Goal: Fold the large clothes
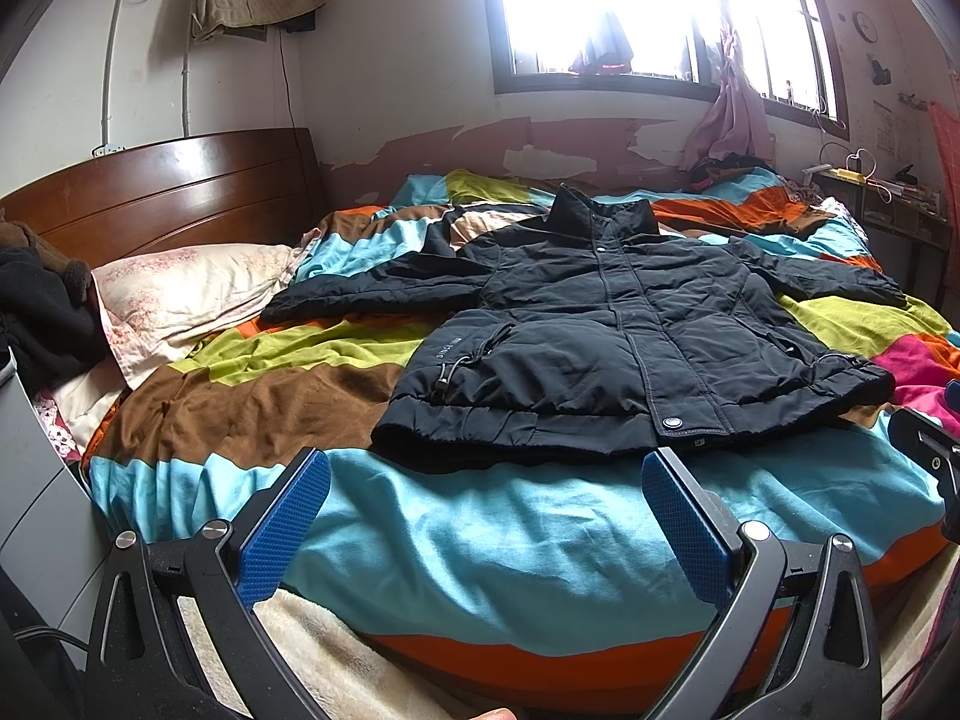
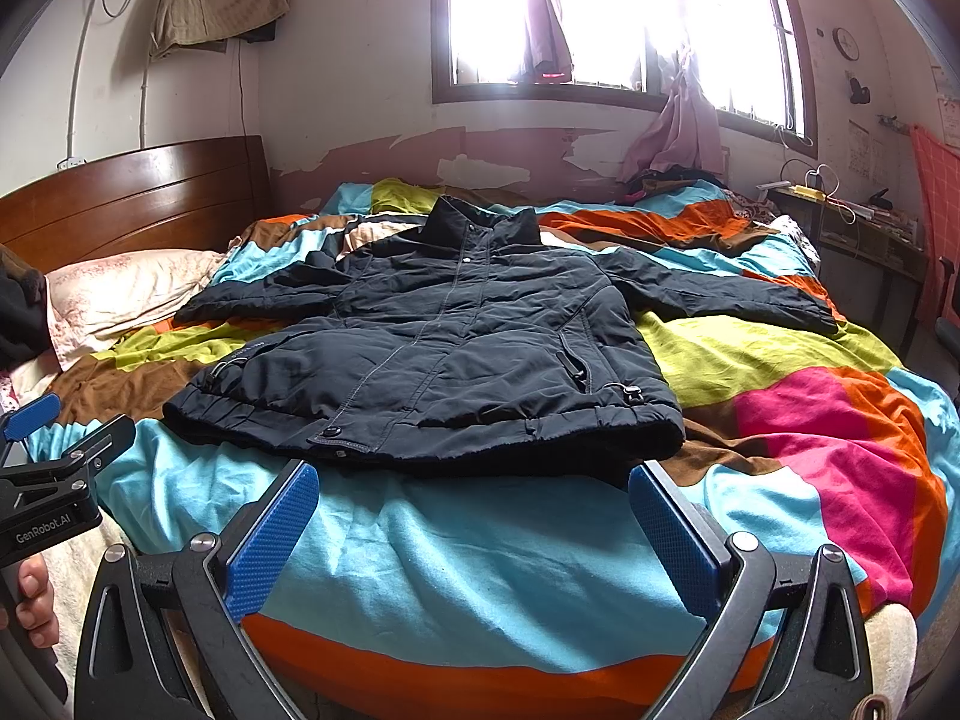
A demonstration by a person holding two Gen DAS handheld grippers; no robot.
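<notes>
The dark jacket [image 1: 606,324] lies flat on the striped bedspread [image 1: 480,540], both the left gripper [image 1: 486,516] and the right gripper [image 2: 474,522] spread wide and empty, so each should pinch a sleeve cuff first.

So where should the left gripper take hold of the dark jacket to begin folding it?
Probably the cuff of the sleeve that stretches toward the pillow, approached from that outer side: the jacket lies flat, front up, sleeves spread, and the left gripper is open.
</notes>
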